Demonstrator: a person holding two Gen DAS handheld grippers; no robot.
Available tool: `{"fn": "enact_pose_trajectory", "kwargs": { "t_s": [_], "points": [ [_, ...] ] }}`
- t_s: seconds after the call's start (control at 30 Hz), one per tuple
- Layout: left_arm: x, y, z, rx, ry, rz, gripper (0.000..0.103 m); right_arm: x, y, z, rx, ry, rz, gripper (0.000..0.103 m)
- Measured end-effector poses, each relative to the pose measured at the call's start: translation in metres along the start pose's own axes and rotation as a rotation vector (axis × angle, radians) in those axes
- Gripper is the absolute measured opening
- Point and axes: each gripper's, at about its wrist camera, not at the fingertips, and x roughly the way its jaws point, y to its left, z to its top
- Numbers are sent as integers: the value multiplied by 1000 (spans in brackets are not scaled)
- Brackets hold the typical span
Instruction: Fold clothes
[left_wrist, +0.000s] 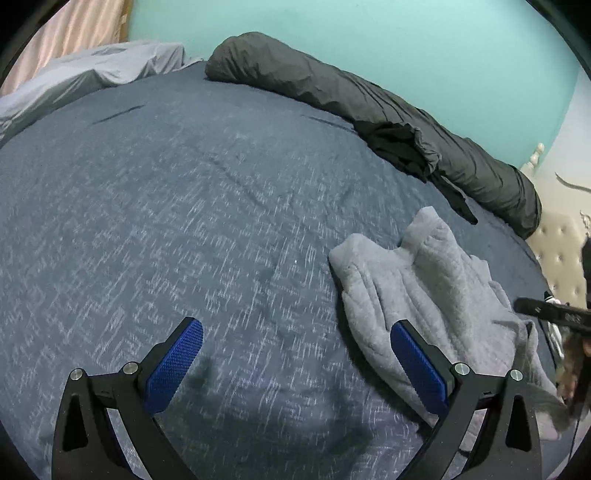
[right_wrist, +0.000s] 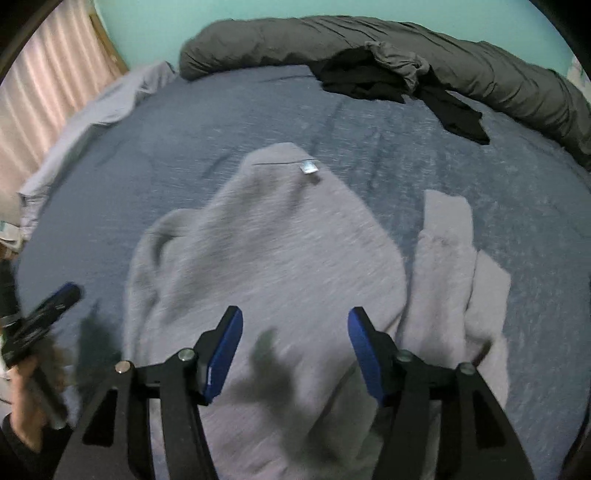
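Left gripper (left_wrist: 295, 363) hovering over the bare blue bedspread (left_wrist: 184, 206), fingers spread wide, nothing between them. Just to its right, grey fleece sweater (right_wrist: 266, 251) lying rumpled on the bed, collar away, one sleeve (right_wrist: 447, 236) flung out to the side. Right gripper (right_wrist: 295, 350) above the hem, fingers released, apart, gripping nothing. Folding barely begun, by the look: sleeves and body still to go, black garment (right_wrist: 369, 85) waiting by the grey bolster (right_wrist: 480, 55). Neck label (right_wrist: 308, 167) visible, print too blurred to read.

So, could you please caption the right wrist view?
Open right gripper above a grey fleece garment on the blue bed.
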Motion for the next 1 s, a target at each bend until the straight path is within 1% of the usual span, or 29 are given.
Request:
{"fn": "enact_pose_trajectory", "kwargs": {
  "t_s": [0.03, 0.07, 0.2, 0.33, 0.43, 0.53, 0.57, 0.6, 0.63, 0.7, 0.77, 0.8, 0.87, 1.0],
  "points": [
    [1, 3, 2, -6, 2, 4, 103, 5, -2, 4, 0, 7, -11, 60],
    [3, 5, 3, -13, 4, 7, 103, 10, -4, 12, 9, 7, -2, 60],
    [10, 14, 4, -38, 19, 25, 103, 27, -2, 33, 47, -2, 74, 60],
    [18, 15, 2, -41, 41, 25, 103, 41, 21, 49, 22, -7, 140, 61],
    [18, 11, 0, -28, 40, 21, 103, 61, 44, 55, -51, 43, 130, 61],
    [19, 10, -1, -17, 44, 20, 103, 80, 56, 54, -89, 86, 119, 61],
    [20, 10, -1, -21, 46, 19, 103, 85, 58, 53, -87, 94, 120, 59],
    [21, 11, -1, -25, 48, 18, 103, 87, 58, 53, -80, 94, 124, 48],
    [21, 11, -1, -27, 48, 18, 103, 89, 57, 52, -73, 93, 126, 42],
    [21, 11, -1, -27, 48, 19, 103, 91, 56, 51, -69, 91, 116, 14],
    [21, 11, 0, -29, 47, 19, 103, 91, 54, 52, -77, 85, 98, 8],
    [21, 10, 0, -30, 48, 18, 103, 88, 51, 53, -75, 75, 95, 7],
    [23, 9, -1, -31, 51, 16, 103, 79, 45, 55, -72, 41, 82, 6],
    [23, 7, -3, -33, 54, 11, 103, 50, 37, 65, -92, -40, 12, 5]
  ]
}}
